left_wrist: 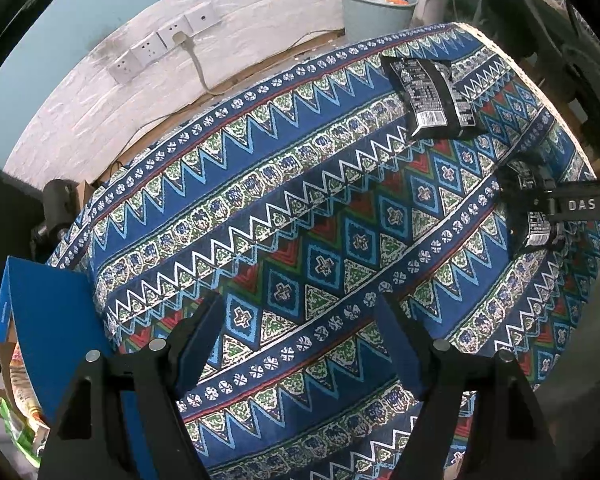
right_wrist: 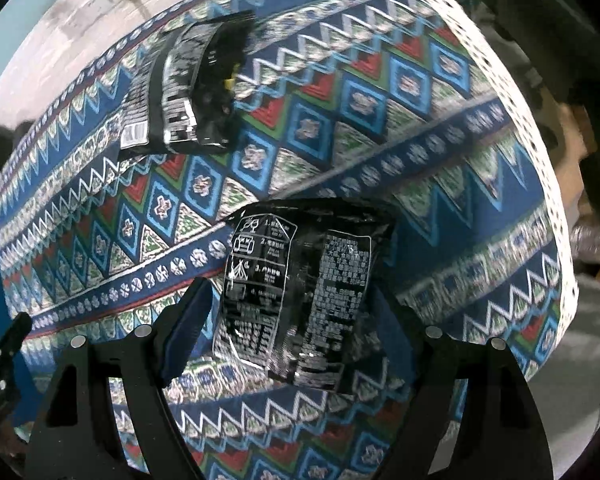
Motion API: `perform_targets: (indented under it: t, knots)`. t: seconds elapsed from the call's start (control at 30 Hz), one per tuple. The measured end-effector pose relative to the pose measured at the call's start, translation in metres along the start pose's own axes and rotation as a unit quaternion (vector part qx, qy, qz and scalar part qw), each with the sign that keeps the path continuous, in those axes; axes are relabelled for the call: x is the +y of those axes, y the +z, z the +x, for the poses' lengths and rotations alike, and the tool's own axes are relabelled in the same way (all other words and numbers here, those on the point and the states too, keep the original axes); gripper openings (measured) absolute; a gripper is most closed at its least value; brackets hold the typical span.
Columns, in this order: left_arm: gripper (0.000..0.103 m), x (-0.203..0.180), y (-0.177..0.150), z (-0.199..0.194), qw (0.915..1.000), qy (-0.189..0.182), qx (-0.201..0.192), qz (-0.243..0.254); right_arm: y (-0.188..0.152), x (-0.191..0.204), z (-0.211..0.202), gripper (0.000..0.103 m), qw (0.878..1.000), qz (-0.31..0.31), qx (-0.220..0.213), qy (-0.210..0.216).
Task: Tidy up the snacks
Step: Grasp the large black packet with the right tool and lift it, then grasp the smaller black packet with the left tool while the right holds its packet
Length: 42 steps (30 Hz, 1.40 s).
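A black snack packet with white print [right_wrist: 300, 300] lies on the patterned tablecloth [right_wrist: 380, 128], between the blue pads of my right gripper [right_wrist: 290, 304]. The jaws stand wide apart around it, the right pad close to the packet's edge; I cannot tell if it touches. The same packet [left_wrist: 534, 216] and right gripper [left_wrist: 516, 200] show at the right in the left wrist view. A second black packet [left_wrist: 432, 96] lies farther back on the cloth, also in the right wrist view [right_wrist: 184, 92]. My left gripper [left_wrist: 300, 328] is open and empty above the cloth [left_wrist: 260, 208].
A blue cardboard box [left_wrist: 48, 320] with colourful snack packs inside stands off the table's left edge. A grey bucket [left_wrist: 374, 12] and wall sockets [left_wrist: 164, 40] are behind the table. The table's right edge [right_wrist: 532, 160] drops to the floor.
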<state>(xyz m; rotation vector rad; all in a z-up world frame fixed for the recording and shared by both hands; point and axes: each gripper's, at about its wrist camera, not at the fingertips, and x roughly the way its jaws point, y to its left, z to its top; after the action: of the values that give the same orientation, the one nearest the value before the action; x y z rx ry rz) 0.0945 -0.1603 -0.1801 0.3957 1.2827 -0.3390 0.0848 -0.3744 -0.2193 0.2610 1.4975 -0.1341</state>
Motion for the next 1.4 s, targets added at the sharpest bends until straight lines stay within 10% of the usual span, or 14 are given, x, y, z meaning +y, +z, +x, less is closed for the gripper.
perform_targets:
  t: [0.63,1.4]
  knots:
    - [0.078,-0.010,0.008,0.012,0.9999,-0.009,0.009,0.004,-0.025,0.031,0.004,0.063,0.993,-0.102,-0.008,-0.064]
    - [0.090,-0.047,0.124,-0.001,0.9954,-0.074,-0.054,-0.030,0.071,0.018,-0.072,0.063,0.963,-0.242,-0.071,-0.097]
